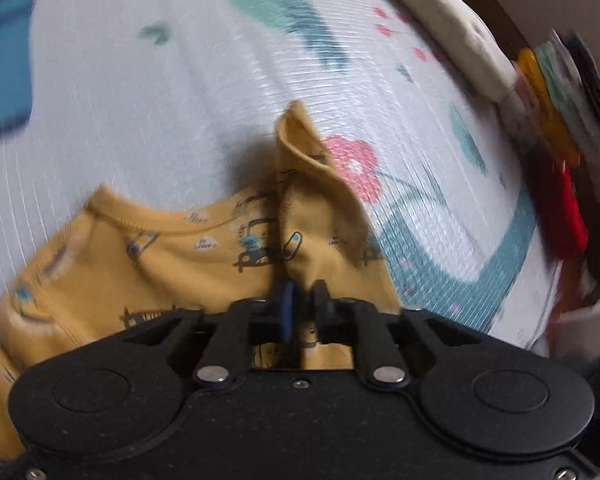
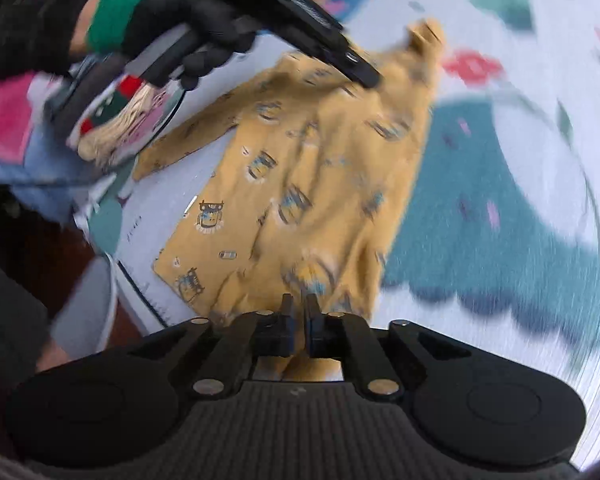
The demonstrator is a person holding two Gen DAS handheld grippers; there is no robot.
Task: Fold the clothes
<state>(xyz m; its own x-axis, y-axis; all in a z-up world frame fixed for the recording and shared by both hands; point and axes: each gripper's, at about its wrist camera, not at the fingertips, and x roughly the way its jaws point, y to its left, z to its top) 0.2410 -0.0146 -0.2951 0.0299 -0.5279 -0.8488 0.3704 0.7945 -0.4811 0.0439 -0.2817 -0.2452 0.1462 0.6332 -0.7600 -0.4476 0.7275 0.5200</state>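
The yellow shirt [image 2: 319,184] is spread, barely folded, on the patterned mat [image 2: 539,160], pinched near its collar by the left gripper [image 1: 300,292] and at its hem by the right gripper [image 2: 298,312]; most folding remains.

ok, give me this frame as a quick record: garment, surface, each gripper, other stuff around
garment: yellow printed shirt, lying mostly flat, one sleeve end sticking up
surface: white play mat with teal and pink prints
left gripper: shut on shirt fabric by the shoulder
right gripper: closed on the shirt's near edge
left hand: black glove, green cuff
other: pile of clothes at the mat's edge; white cloth at the far edge
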